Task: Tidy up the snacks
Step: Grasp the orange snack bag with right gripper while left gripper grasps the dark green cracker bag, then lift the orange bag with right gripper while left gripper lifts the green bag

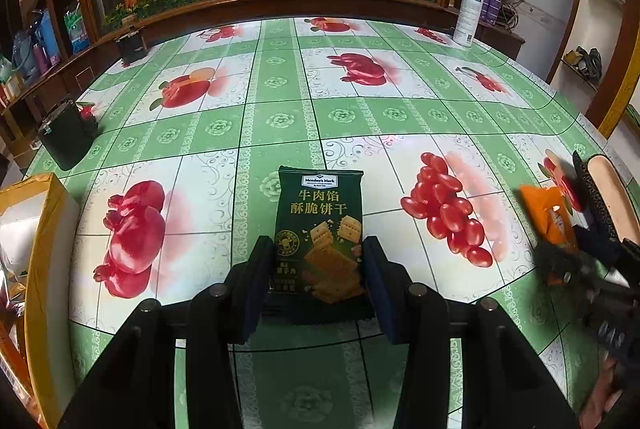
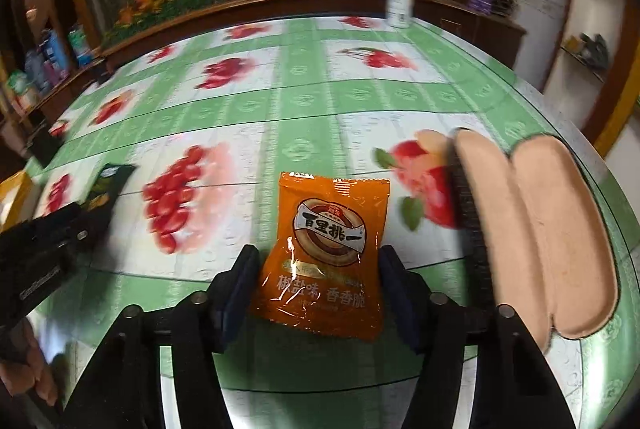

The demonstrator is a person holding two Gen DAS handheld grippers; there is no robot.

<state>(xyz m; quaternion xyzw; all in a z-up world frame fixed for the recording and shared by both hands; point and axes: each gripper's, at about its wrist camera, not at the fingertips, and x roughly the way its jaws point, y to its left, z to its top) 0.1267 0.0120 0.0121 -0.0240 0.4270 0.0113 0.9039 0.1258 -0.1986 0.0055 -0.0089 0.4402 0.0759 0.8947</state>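
A dark green cracker packet (image 1: 320,213) stands upright between the pads of my left gripper (image 1: 318,249), which is shut on its lower sides just above the fruit-patterned tablecloth (image 1: 280,89). My right gripper (image 2: 319,253) is shut on an orange snack packet (image 2: 324,241), whose print stays sharp while the table behind it blurs. In the left wrist view the orange packet (image 1: 546,217) shows blurred at the right edge. In the right wrist view the green packet (image 2: 110,185) shows at the far left, in the other gripper.
A pair of slippers (image 2: 540,229) with pinkish insoles lies close to the right of the orange packet. A yellow cardboard box (image 1: 44,229) stands at the table's left edge. Two black boxes (image 1: 68,137) and a white spray bottle (image 1: 466,13) stand farther back. A wooden ledge with plants runs behind.
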